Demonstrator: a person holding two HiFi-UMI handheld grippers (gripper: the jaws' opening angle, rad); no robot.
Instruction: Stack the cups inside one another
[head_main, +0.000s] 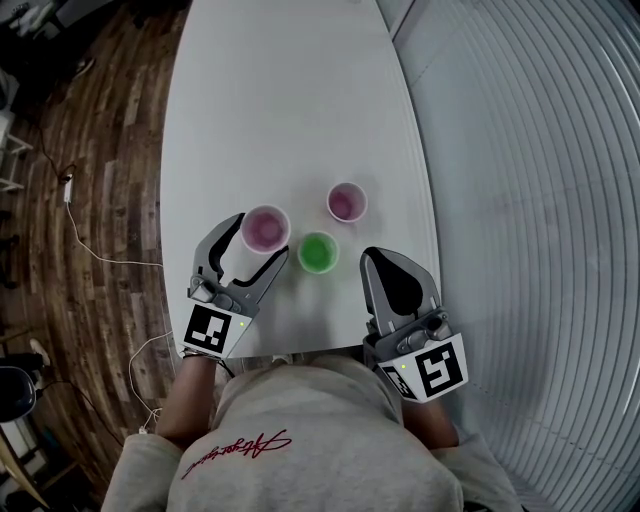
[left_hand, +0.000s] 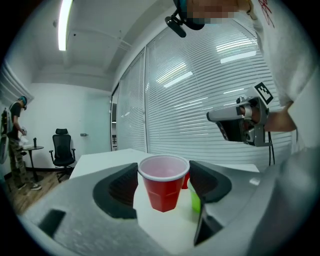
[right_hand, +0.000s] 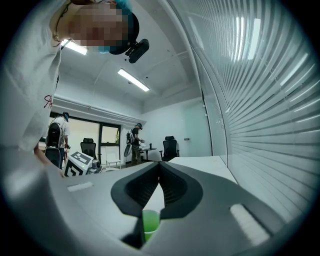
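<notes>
Three cups are on the white table (head_main: 260, 110). The near red cup (head_main: 265, 228) (left_hand: 163, 187) sits between my left gripper's (head_main: 260, 238) (left_hand: 164, 176) jaws; its rim touches both pads and it looks a little raised. Just right of it is a green cup (head_main: 318, 252) (left_hand: 195, 202) (right_hand: 150, 223), and a second red cup (head_main: 347, 202) (left_hand: 186, 181) is farther back. My right gripper (head_main: 376, 256) (right_hand: 160, 166) is shut and empty, close to the right of the green cup. The green cup shows under its closed jaws.
The table's near edge (head_main: 300, 350) runs just in front of the person's body. Window blinds (head_main: 540, 200) line the right side, and wood floor with a cable (head_main: 90, 250) lies to the left. An office chair (left_hand: 62, 150) and people stand far back in the room.
</notes>
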